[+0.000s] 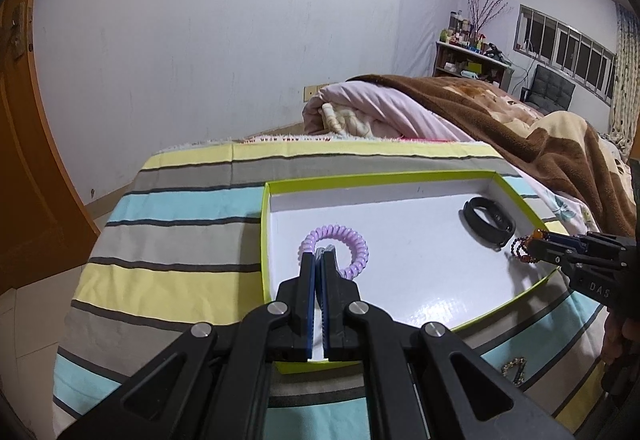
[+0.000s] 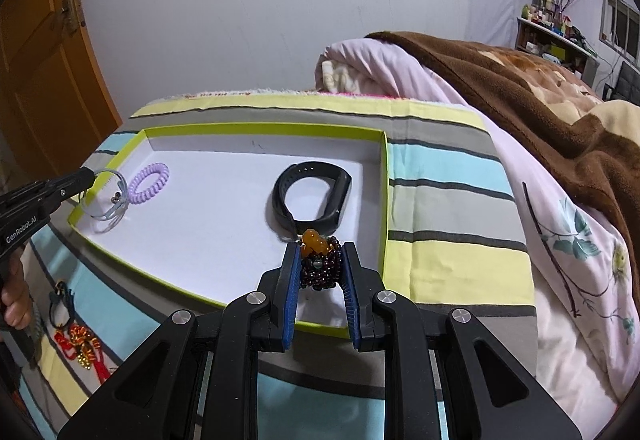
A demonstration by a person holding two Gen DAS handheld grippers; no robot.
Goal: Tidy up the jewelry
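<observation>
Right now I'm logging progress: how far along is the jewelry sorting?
Done: purple coil tie and black band lie in the tray. In hand: left gripper holds a pale cord bracelet, right gripper a dark beaded bracelet. Left: red-gold charm on the cloth.

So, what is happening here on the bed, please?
A person is sorting jewelry into a green-edged tray. The left gripper is shut on a thin pale blue cord bracelet beside the purple coil band. The right gripper holds a dark beaded bracelet near the black wristband.
</observation>
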